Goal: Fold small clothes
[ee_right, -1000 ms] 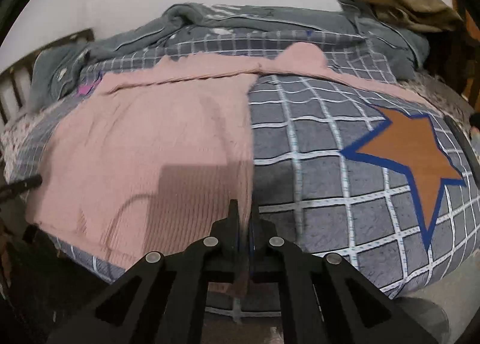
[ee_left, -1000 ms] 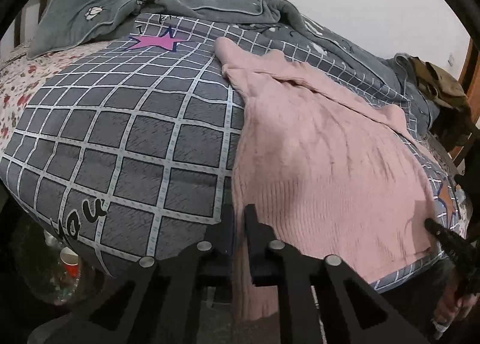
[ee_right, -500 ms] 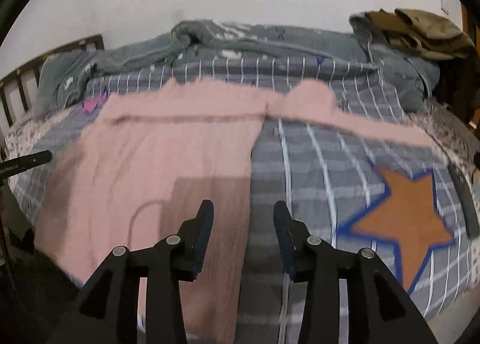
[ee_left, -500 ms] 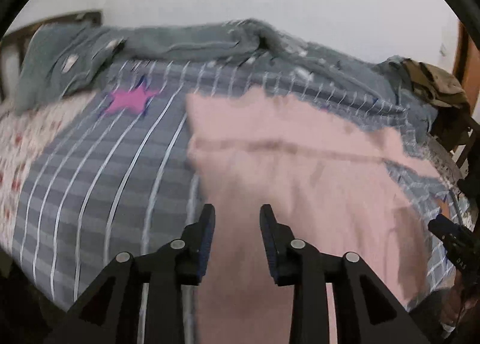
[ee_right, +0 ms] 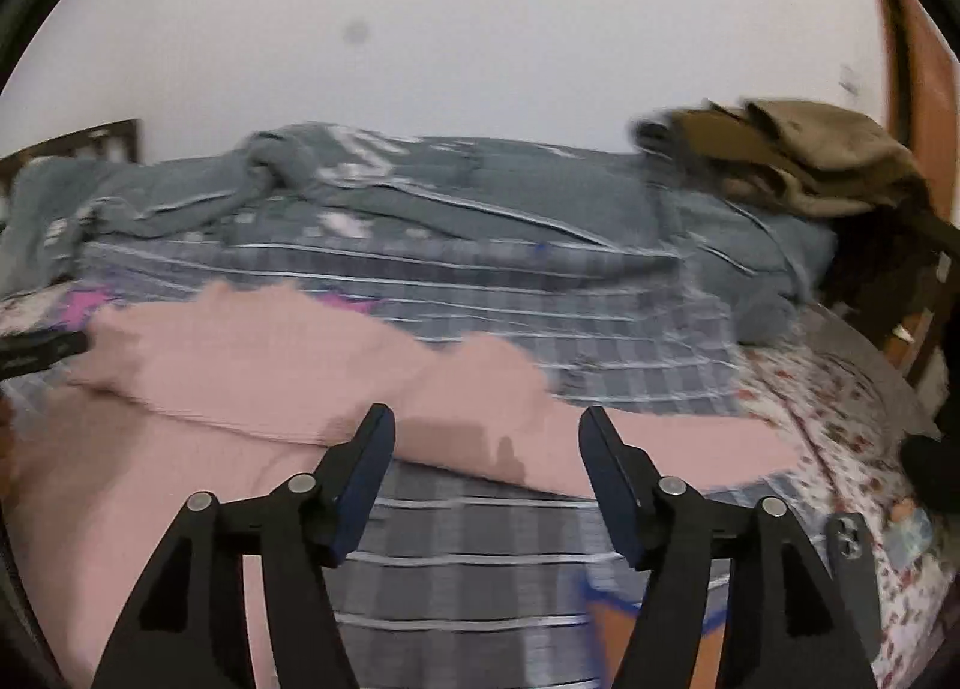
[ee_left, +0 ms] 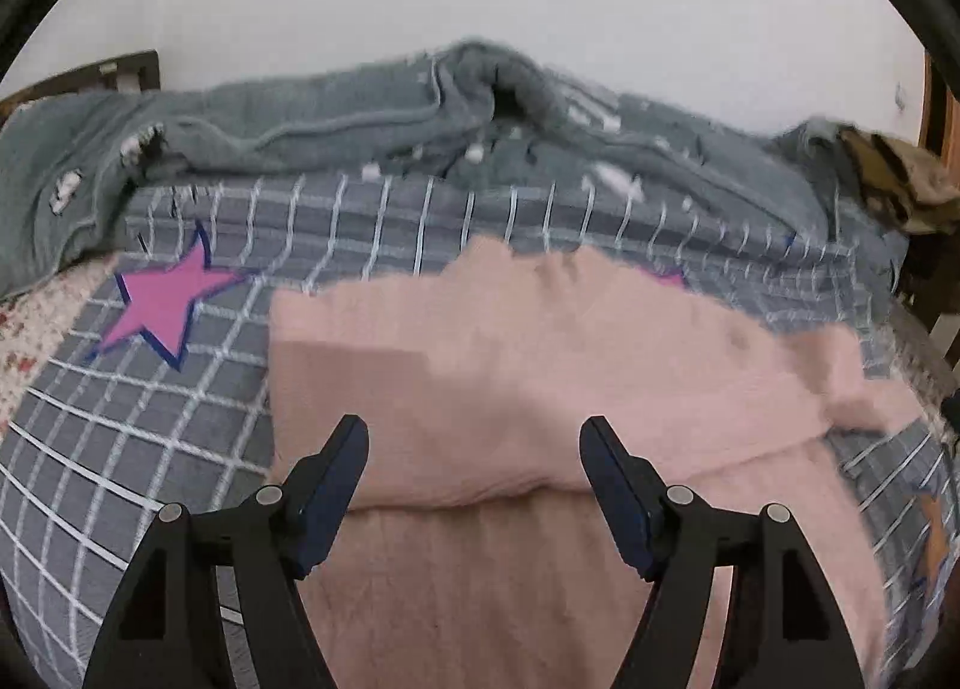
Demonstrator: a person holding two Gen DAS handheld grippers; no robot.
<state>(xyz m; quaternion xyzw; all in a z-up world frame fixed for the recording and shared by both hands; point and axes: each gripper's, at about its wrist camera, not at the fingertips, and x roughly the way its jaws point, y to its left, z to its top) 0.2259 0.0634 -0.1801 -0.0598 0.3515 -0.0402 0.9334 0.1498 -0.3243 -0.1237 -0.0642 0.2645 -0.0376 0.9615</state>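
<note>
Bed cover: a grey checked quilt [ee_left: 180, 449] with a pink star [ee_left: 162, 305] on its left part, spread over the bed.
Grey blanket: bunched [ee_left: 360, 119] along the far edge by the wall.
Pink sweater: lies [ee_left: 540, 365] on the quilt right of the star, its near part folded over itself, with a fold edge running across in front of the left gripper; in the right wrist view it [ee_right: 252, 365] sits to the left, a sleeve trailing right.
Left gripper: [ee_left: 474, 431] fingers spread and opening, above the sweater, nothing pinched.
Right gripper: [ee_right: 486, 419] fingers spread and opening, over the sleeve and quilt, holding nothing.
Brown clothes: piled [ee_right: 798, 155] at the far right.
</note>
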